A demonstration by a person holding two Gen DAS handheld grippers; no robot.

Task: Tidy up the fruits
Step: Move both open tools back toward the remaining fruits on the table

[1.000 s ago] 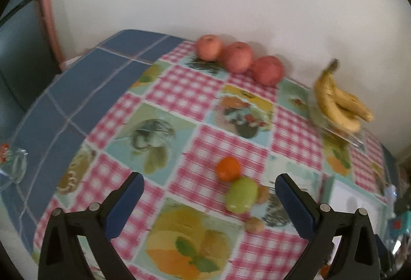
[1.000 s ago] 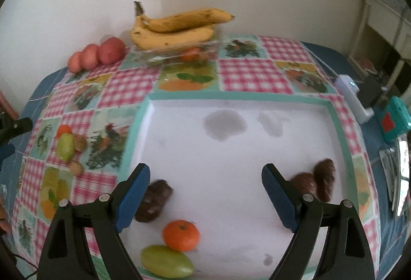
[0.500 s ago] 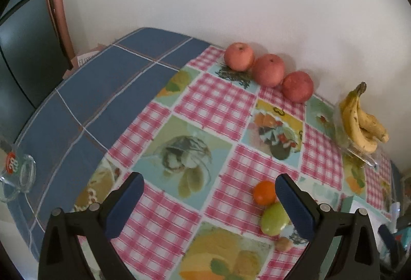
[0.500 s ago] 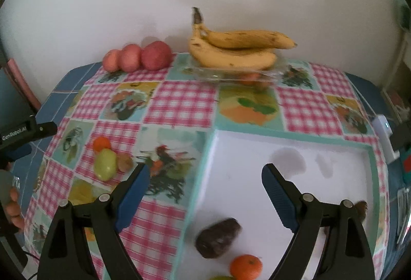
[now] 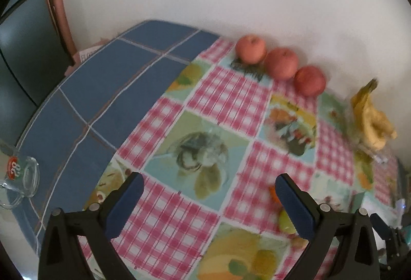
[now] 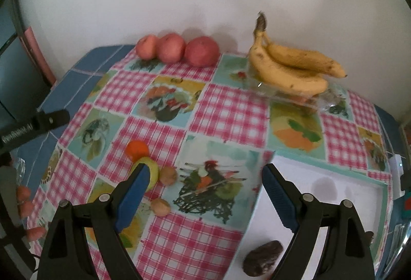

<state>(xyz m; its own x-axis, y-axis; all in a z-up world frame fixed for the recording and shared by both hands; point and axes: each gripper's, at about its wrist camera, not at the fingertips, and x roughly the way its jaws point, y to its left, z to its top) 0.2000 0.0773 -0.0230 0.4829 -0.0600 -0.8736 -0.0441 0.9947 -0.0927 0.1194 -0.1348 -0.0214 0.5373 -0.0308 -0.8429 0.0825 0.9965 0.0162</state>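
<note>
Left wrist view: left hand-held gripper (image 5: 209, 199) stands apart, nothing between the jaws. Three apples (image 5: 281, 63) are lined against the wall; bananas (image 5: 372, 121) lie far right.

Right wrist view: right hand-held gripper (image 6: 205, 182) is spread wide, empty. An orange (image 6: 137, 149), a green fruit (image 6: 152, 172) and two brown nuts (image 6: 168, 175) are clustered near its left finger. The fruits are judged light, firm and prone to roll; grasp across the widest part. The surface (image 6: 226, 115) is covered with slick checked cloth; a white wall stands behind.
</note>
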